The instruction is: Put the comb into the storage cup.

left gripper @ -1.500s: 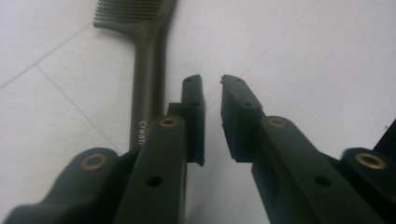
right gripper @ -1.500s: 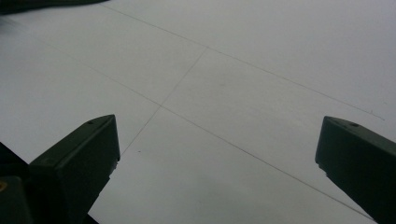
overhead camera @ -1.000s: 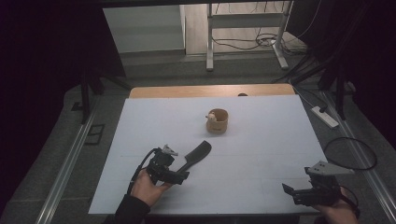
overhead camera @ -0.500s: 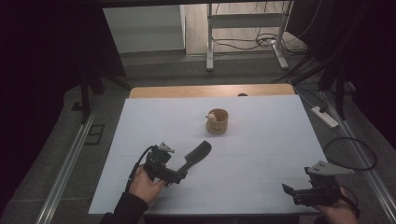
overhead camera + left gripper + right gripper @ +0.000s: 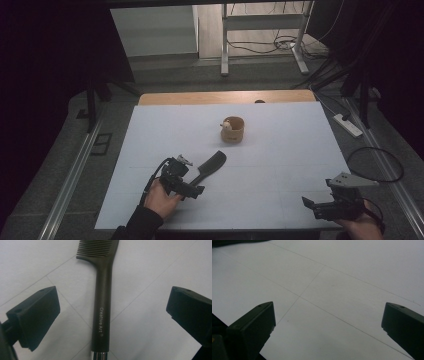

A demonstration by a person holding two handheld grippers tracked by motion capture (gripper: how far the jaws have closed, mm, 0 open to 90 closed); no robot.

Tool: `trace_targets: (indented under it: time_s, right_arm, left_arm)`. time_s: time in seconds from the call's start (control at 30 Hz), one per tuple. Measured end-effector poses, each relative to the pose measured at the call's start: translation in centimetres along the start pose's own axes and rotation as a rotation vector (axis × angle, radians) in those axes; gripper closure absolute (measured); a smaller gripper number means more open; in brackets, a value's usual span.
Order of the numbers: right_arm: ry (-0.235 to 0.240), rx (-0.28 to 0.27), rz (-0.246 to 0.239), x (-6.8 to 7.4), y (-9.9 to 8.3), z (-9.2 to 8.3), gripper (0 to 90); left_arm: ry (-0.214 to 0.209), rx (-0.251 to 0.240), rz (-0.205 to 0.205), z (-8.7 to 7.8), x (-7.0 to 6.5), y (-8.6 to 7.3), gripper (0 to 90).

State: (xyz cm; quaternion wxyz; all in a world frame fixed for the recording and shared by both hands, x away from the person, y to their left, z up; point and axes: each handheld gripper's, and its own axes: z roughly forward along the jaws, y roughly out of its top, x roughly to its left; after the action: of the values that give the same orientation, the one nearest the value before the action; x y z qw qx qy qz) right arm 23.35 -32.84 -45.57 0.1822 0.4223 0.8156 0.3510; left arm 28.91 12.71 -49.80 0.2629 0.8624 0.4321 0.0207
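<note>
One black comb (image 5: 103, 305) is found flat on the white tabletop (image 5: 280, 150), between the spread jaws of the left hand-held gripper (image 5: 192, 191). It is judged light, rigid and slick; the straight handle is recommended for grasping. The right hand-held gripper (image 5: 310, 204) is released.

I'm seeing a black comb (image 5: 103, 297) with white lettering and a silver end, lying on my white, faintly grid-lined table (image 5: 280, 165); the small cup (image 5: 233, 129) is showing tan.
</note>
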Motion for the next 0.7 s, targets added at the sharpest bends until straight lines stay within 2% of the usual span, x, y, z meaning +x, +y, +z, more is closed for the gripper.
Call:
trace_targets:
  time_s: [0.27,0.53,0.7]
  right_arm:
    - [-0.001,0.002,-0.001,0.0,0.0,0.0,0.0]
    - [-0.001,0.005,-0.003,0.0,0.0,0.1,0.0]
    - [0.0,0.007,-0.003,0.0,0.0,0.1,0.0]
  left_arm:
    - [0.013,0.02,0.022,1.3,-0.3,0.4,0.0]
    - [0.036,0.039,0.02,2.6,0.4,0.4,0.0]
    - [0.047,0.058,0.029,3.2,0.3,0.5,0.0]
